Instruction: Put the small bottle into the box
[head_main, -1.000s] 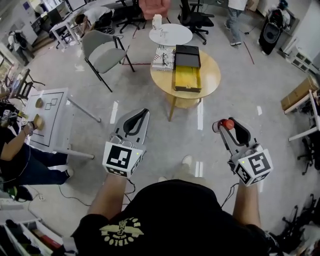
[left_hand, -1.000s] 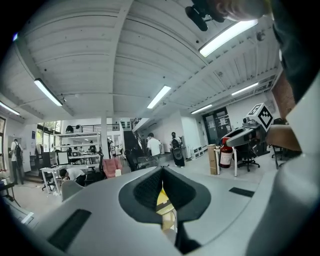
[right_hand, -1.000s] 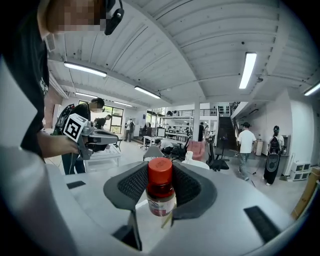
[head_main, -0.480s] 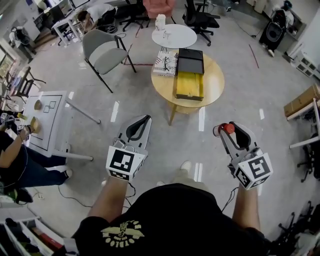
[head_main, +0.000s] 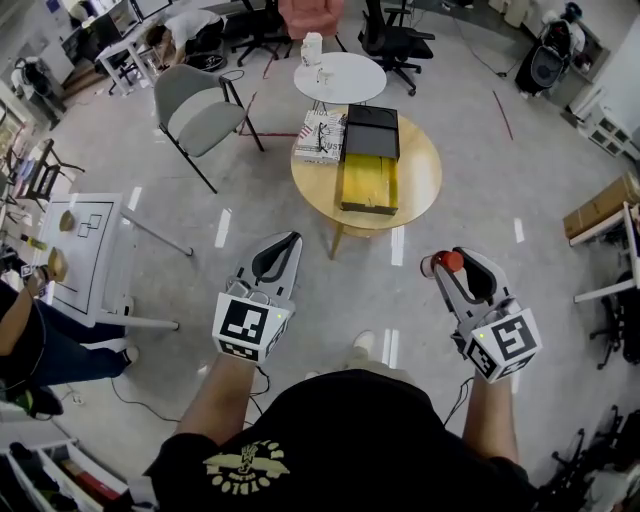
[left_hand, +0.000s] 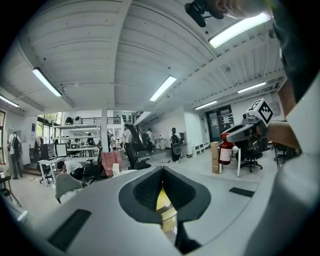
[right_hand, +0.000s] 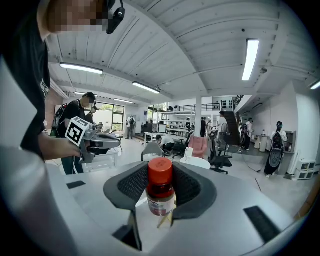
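Observation:
The small bottle (right_hand: 161, 194), amber with a red cap, stands upright between the pads of my right gripper (right_hand: 160, 187), which is shut on it. In the head view the bottle's red cap (head_main: 452, 261) shows at the tip of the right gripper (head_main: 450, 266), held over the floor, short of the round wooden table (head_main: 420, 170). On that table lies the box (head_main: 368, 183), open, with a yellow inside and a black lid (head_main: 372, 130) behind it. My left gripper (head_main: 276, 257) hangs to the left over the floor, shut and empty; in its own view its jaws (left_hand: 161, 192) meet at the tip.
A book (head_main: 322, 135) lies on the wooden table left of the box. Behind stand a white round table (head_main: 340, 77) and a grey chair (head_main: 195, 108). At the left are a white square table (head_main: 90, 250) and a seated person (head_main: 35, 335). Office chairs stand further back.
The head view has shifted a little, so the wooden table sits slightly lower and further left. Both grippers keep much the same pose; the bottle stays gripped.

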